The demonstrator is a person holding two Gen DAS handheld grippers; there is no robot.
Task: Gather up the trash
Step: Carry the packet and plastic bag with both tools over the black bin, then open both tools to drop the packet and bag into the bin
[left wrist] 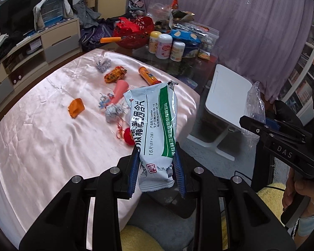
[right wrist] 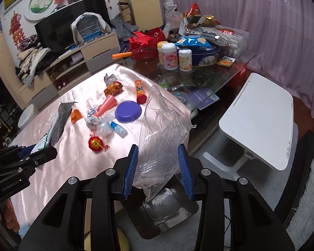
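My left gripper [left wrist: 157,167] is shut on a white and green medicine packet [left wrist: 155,125], held upright past the edge of the pink cloth-covered table [left wrist: 41,125]. It also shows in the right wrist view [right wrist: 52,129]. My right gripper [right wrist: 158,169] is shut on a crumpled clear plastic bag [right wrist: 161,133]; the bag shows in the left wrist view [left wrist: 254,108]. Both hang above a grey lidded bin [right wrist: 163,207] on the floor. Loose trash lies on the cloth: an orange wrapper [right wrist: 76,115], a foil ball [right wrist: 93,122], a pink cone [right wrist: 107,104], an orange tube [right wrist: 140,91].
A purple lid [right wrist: 128,111], a small blue-capped bottle [right wrist: 119,128] and a red ornament [right wrist: 95,143] lie on the cloth. A cluttered glass table [right wrist: 209,71] with jars and a red basket [right wrist: 145,46] stands behind. A white side table [right wrist: 259,117] is at right.
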